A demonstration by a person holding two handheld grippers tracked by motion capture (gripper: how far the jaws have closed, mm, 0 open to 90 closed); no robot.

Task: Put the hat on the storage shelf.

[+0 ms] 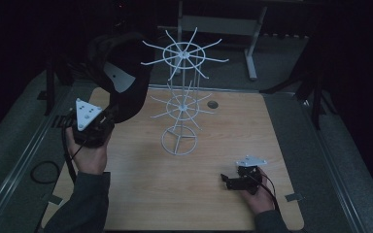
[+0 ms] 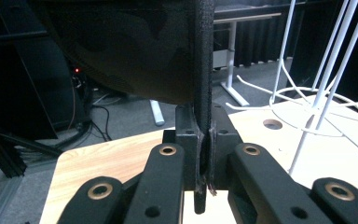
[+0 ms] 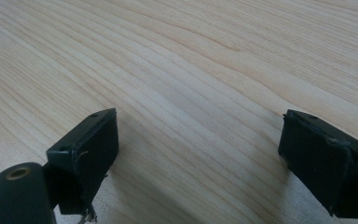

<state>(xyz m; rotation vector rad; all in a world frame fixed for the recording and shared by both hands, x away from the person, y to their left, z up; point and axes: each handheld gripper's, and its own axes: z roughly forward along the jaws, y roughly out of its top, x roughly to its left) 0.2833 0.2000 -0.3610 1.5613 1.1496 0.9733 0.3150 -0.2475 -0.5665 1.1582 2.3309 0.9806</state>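
- The high view looks forward and down from above the person's side, taking in the whole worktop (image 1: 141, 194), the white wire rack (image 1: 182, 97) at its middle, and dark floor beyond.
- The left gripper view rides low behind its jaws, close to them, and faces level across the worktop's far corner toward the rack (image 2: 321, 93) and a desk leg; it seems raised off the wood, though the dim light makes that hard to judge.
- The right gripper view sits very near the worktop (image 3: 205, 70), angled down onto bare wood grain.
- The high and left gripper views share the rack and the round hole (image 1: 212, 104) (image 2: 272, 124) beside it.
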